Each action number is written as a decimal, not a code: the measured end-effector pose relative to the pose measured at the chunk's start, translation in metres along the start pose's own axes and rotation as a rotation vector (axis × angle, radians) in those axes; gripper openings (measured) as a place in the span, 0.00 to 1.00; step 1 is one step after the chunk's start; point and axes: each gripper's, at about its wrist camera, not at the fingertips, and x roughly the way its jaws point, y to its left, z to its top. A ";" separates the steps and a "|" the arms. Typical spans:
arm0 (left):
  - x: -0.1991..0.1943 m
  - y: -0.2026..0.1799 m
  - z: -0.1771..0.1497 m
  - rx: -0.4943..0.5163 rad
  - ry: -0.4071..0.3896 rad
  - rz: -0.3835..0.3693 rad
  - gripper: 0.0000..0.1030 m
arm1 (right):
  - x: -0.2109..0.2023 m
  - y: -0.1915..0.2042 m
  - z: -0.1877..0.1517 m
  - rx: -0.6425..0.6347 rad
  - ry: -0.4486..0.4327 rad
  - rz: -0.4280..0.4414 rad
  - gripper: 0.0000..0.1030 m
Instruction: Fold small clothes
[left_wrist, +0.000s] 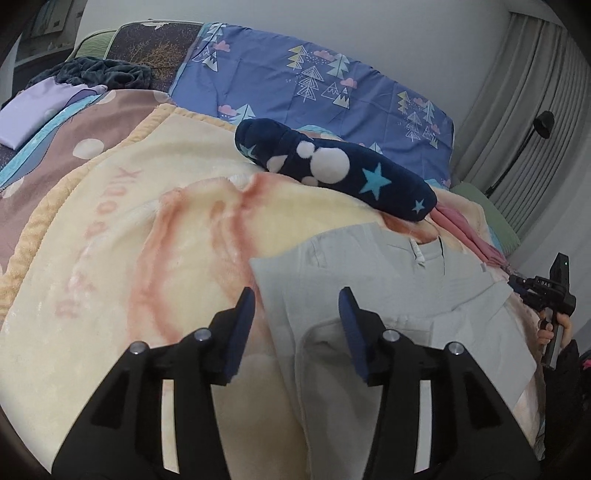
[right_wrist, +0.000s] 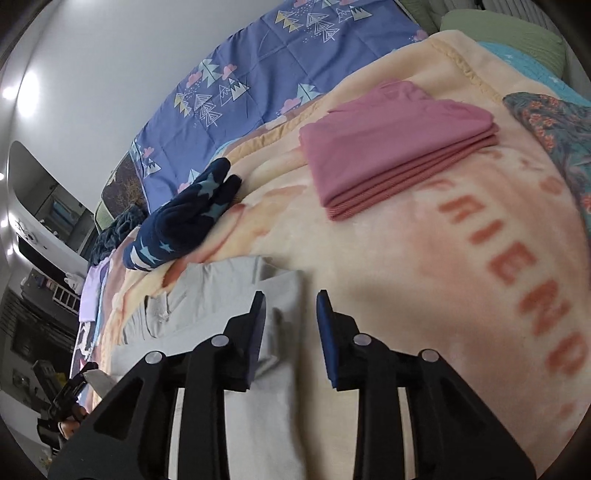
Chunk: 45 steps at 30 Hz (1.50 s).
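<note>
A light grey small garment lies partly folded on a cream and peach blanket; it also shows in the right wrist view. My left gripper is open and empty, hovering over the garment's left edge. My right gripper is open and empty above the garment's right edge. The right gripper also shows at the far right of the left wrist view. The left gripper shows at the lower left of the right wrist view.
A folded pink cloth lies on the blanket beyond the grey garment. A navy star-patterned fleece item lies behind it. A blue tree-print quilt runs along the wall. A floral cloth is at the right.
</note>
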 end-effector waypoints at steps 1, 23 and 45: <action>-0.003 -0.002 -0.003 0.024 0.000 0.002 0.51 | -0.005 0.000 -0.002 -0.021 0.002 0.001 0.28; 0.042 -0.079 -0.015 0.574 0.034 0.177 0.46 | 0.037 0.069 -0.038 -0.699 0.018 -0.298 0.45; 0.087 -0.059 0.010 0.408 0.201 -0.065 0.47 | 0.049 0.065 -0.003 -0.515 0.027 -0.061 0.44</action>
